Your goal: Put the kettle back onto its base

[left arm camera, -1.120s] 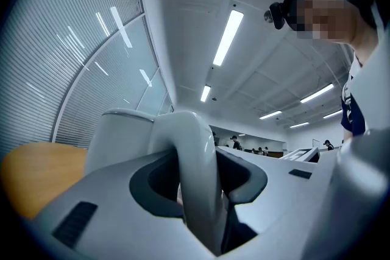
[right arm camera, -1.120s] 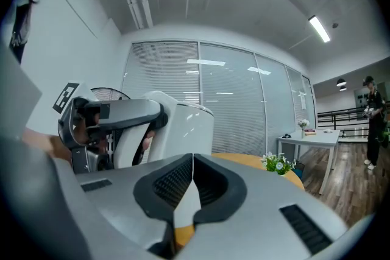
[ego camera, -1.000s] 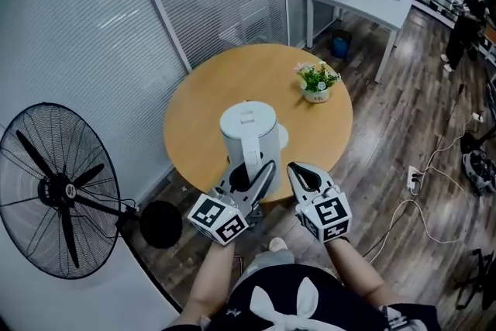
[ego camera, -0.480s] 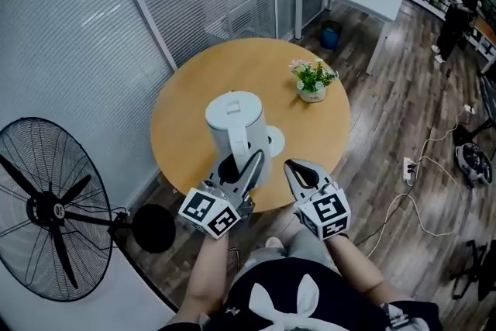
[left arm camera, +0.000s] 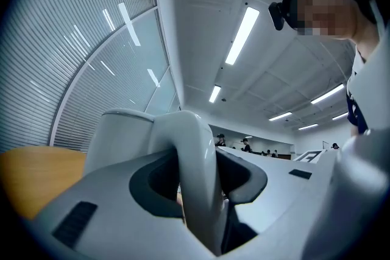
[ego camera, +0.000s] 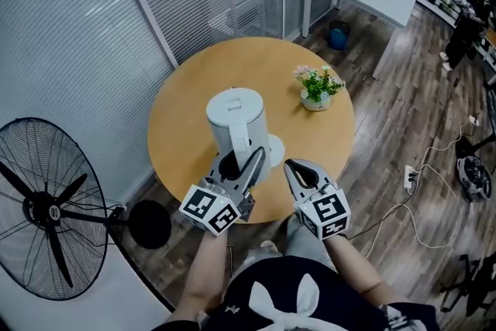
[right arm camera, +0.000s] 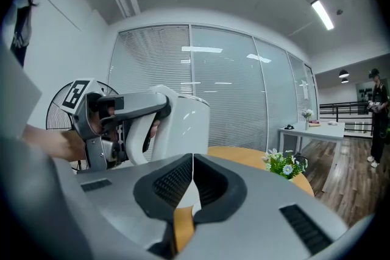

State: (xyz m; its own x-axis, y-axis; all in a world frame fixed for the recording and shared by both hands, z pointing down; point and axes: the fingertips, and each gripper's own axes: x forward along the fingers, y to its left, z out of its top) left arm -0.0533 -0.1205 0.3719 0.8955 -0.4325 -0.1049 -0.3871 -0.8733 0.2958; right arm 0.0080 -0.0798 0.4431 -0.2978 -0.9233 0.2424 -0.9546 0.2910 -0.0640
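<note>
Left gripper (ego camera: 246, 161) clasps the kettle (ego camera: 236, 114) by its handle (left arm camera: 198, 161), body just ahead.

kettle (ego camera: 235, 114) over table (ego camera: 194, 81) | base (ego camera: 275, 151) on table, right of kettle | plant (ego camera: 316, 86) behind-right of base

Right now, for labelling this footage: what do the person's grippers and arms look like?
The left gripper and right gripper are grey wedge-shaped shells with dark ribbed pads. Each carries a white cube with black square markers. The forearms are bare; the top is dark with a white pattern.
</note>
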